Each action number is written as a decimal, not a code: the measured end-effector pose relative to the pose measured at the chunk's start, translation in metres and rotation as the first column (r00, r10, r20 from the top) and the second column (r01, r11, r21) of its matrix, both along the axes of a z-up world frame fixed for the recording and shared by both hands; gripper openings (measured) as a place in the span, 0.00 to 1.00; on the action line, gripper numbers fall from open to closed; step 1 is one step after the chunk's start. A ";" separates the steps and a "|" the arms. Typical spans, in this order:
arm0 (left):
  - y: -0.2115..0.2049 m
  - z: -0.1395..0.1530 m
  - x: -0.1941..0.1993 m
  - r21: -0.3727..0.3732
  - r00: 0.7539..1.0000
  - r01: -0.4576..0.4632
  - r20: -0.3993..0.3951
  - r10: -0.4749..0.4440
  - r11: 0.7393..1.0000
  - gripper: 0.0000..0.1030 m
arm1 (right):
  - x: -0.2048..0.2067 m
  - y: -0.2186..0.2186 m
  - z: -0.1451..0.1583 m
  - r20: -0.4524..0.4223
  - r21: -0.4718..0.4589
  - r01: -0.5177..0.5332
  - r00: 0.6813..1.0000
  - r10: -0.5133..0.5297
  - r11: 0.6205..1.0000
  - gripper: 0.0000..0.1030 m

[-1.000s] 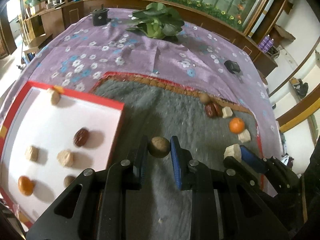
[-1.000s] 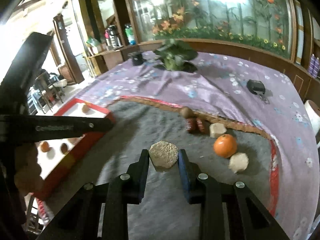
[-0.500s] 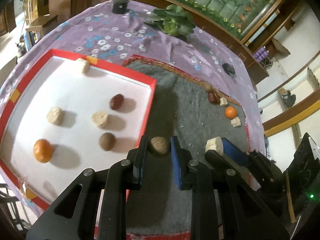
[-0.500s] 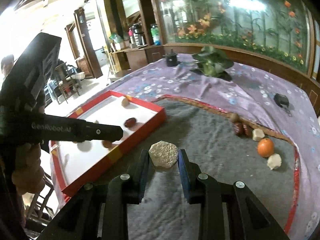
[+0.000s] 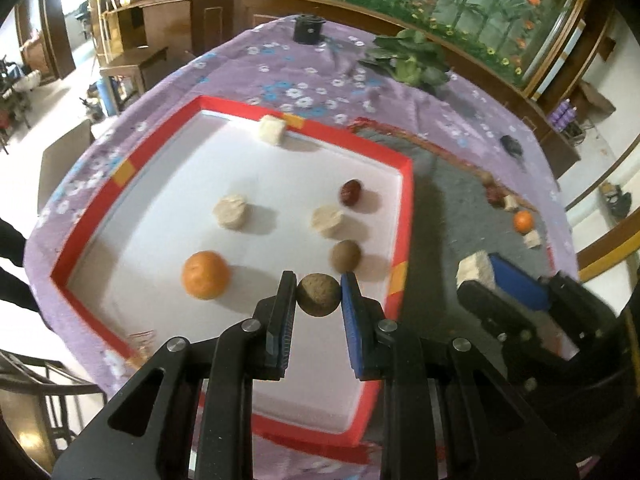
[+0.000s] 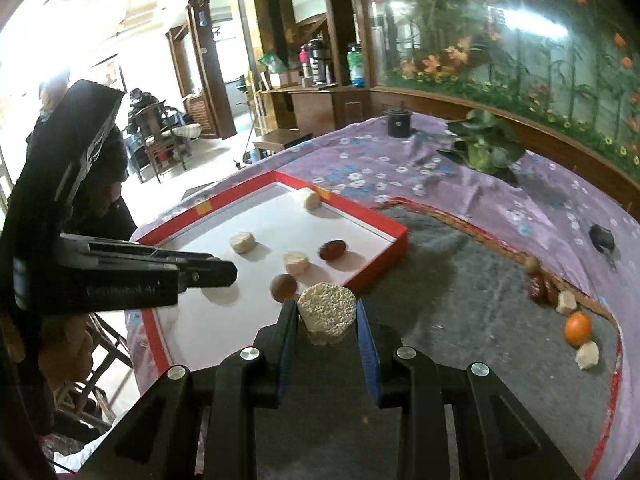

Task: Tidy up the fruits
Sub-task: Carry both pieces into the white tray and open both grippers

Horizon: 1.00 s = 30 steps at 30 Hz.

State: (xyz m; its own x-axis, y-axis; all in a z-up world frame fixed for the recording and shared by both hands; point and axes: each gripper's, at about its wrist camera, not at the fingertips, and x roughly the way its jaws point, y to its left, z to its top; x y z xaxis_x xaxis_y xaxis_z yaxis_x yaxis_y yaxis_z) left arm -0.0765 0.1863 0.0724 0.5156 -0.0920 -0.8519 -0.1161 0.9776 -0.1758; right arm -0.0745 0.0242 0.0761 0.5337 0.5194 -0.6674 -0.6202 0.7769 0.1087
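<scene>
My left gripper (image 5: 318,294) is shut on a brown round fruit (image 5: 319,294) and holds it above the near right part of the red-rimmed white tray (image 5: 405,216). The tray holds an orange (image 5: 205,274), a red date (image 5: 351,192), a second brown round fruit (image 5: 345,255) and three pale pieces. My right gripper (image 6: 327,314) is shut on a pale hexagonal piece (image 6: 327,310) above the grey mat (image 6: 460,320), just beside the tray's near corner. It also shows in the left wrist view (image 5: 486,270).
Several loose fruits lie at the mat's far right: an orange (image 6: 577,328), red dates (image 6: 540,287), pale pieces (image 6: 587,355). A leafy plant (image 6: 482,146) and a black pot (image 6: 398,123) stand on the purple flowered cloth (image 6: 440,184). The table edge drops off at the left.
Both grippers have moved left toward the tray with their pieces still held. The left gripper now hangs over the tray; the right one has reached its corner.
</scene>
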 end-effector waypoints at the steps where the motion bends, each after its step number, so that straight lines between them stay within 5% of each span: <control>1: 0.002 -0.003 -0.002 0.013 1.000 -0.002 -0.003 0.002 1.000 0.21 | 0.000 0.005 0.000 -0.001 -0.002 -0.010 1.000 0.010 1.000 0.28; 30: 0.040 -0.036 -0.007 0.048 0.994 -0.092 -0.056 0.095 0.995 0.21 | 0.023 0.089 -0.047 -0.135 -0.084 -0.151 0.981 0.139 0.985 0.27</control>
State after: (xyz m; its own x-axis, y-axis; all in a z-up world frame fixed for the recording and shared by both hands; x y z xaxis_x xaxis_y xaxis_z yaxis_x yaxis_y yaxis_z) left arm -0.0830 0.2262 0.0363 0.4694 -0.0061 -0.8830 -0.2162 0.9687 -0.1217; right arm -0.0514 0.1136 0.0287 0.3642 0.5174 -0.7744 -0.7128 0.6900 0.1257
